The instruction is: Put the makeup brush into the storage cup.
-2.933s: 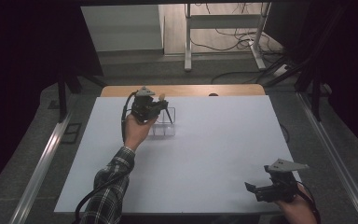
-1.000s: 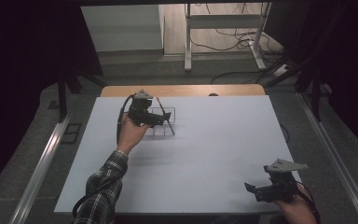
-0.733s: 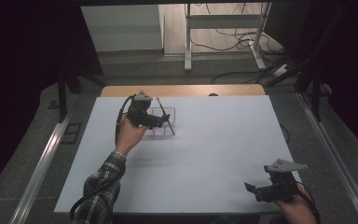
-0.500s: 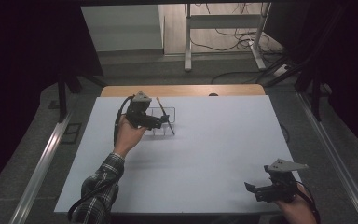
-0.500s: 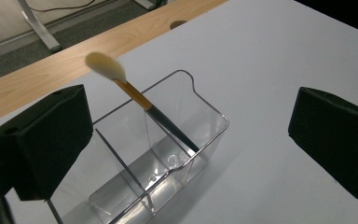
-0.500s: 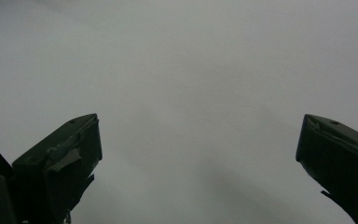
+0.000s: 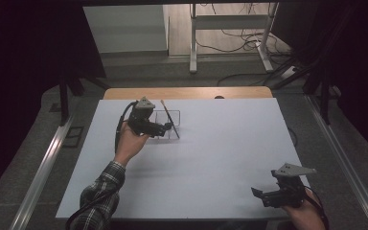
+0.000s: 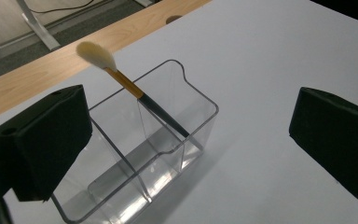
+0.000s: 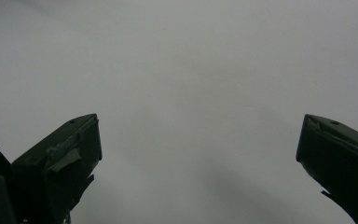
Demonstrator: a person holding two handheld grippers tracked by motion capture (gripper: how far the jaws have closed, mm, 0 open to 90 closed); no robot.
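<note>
My left gripper (image 8: 186, 140), jaws wide apart and empty, hangs beside the clear organizer (image 8: 140, 154) at the table's (image 7: 211, 163) eleven o'clock, where the brush (image 8: 135, 91) leans tuft-up; I should withdraw straight, avoiding the rim, while my right gripper (image 9: 198, 163) idles, jaws wide, at five o'clock.

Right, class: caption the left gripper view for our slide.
Open left gripper above a clear organiser, a makeup brush leaning inside it.

A white rectangular worktop (image 7: 211, 158) has a light wooden strip (image 7: 187, 92) along its far edge. Grey floor (image 7: 38, 143) surrounds it. Beyond stand a white metal frame (image 7: 230, 21) and loose black cables (image 7: 239, 36); both sides lie dark.
</note>
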